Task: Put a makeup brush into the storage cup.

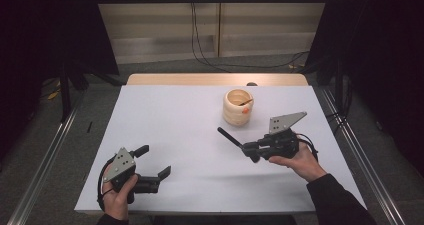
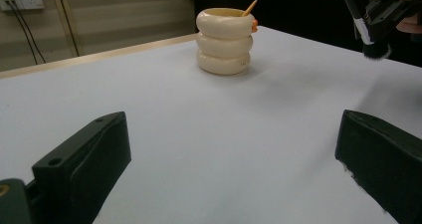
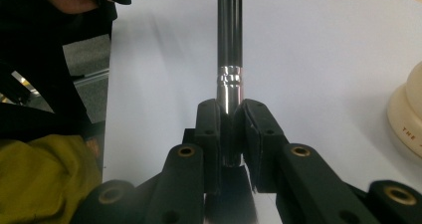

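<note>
**Brush Carried Toward the Holder**

The right gripper (image 1: 248, 150) clenched a black makeup brush (image 3: 229, 59) near its silver ferrule, handle leading, probably to drop it into the cream ringed holder (image 1: 238, 107) just beyond. The left gripper (image 1: 152, 161) rested released, away on the white table (image 1: 175, 125).

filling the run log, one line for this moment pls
right gripper: shut on makeup brush | left gripper: open, empty | cream holder: upright, one stick inside

Each black tool (image 1: 150, 174) (image 1: 248, 147) carries a grey three-cornered plate, a trailing black cable and brass-ringed screw holes.
</note>
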`<state>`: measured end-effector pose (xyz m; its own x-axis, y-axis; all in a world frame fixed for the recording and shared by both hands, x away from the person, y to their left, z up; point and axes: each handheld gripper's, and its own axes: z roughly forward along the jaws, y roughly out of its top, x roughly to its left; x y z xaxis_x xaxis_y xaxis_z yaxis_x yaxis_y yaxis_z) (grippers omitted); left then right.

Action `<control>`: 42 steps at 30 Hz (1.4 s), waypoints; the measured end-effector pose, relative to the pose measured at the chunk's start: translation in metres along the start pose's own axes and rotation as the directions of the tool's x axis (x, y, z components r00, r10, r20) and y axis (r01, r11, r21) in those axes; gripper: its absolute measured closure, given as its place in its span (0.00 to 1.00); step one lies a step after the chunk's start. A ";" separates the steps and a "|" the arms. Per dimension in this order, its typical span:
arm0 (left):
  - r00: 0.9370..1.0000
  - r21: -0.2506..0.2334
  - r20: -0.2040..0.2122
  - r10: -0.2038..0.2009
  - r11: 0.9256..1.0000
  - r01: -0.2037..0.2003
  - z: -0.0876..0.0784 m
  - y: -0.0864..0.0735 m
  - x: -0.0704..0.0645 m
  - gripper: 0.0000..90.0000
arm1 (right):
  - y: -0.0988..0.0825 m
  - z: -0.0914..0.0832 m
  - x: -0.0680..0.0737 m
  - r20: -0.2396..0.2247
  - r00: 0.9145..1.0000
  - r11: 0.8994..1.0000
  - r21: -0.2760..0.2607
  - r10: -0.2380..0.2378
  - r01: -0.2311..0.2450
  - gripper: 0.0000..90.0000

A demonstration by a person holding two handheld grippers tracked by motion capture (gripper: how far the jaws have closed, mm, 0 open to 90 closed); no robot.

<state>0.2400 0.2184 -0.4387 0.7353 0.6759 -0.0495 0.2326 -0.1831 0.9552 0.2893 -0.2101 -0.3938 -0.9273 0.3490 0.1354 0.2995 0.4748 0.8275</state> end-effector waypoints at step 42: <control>0.999 0.045 0.041 0.008 0.999 -0.009 0.010 0.000 -0.001 0.01 | 0.009 0.050 0.012 -0.112 0.985 0.872 0.460 -0.130 0.167 0.87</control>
<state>0.2453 0.2108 -0.4414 0.7627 0.6445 -0.0544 0.2544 -0.2216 0.9414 0.2917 -0.1607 -0.4122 -0.9776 0.1915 0.0874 0.2095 0.8442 0.4934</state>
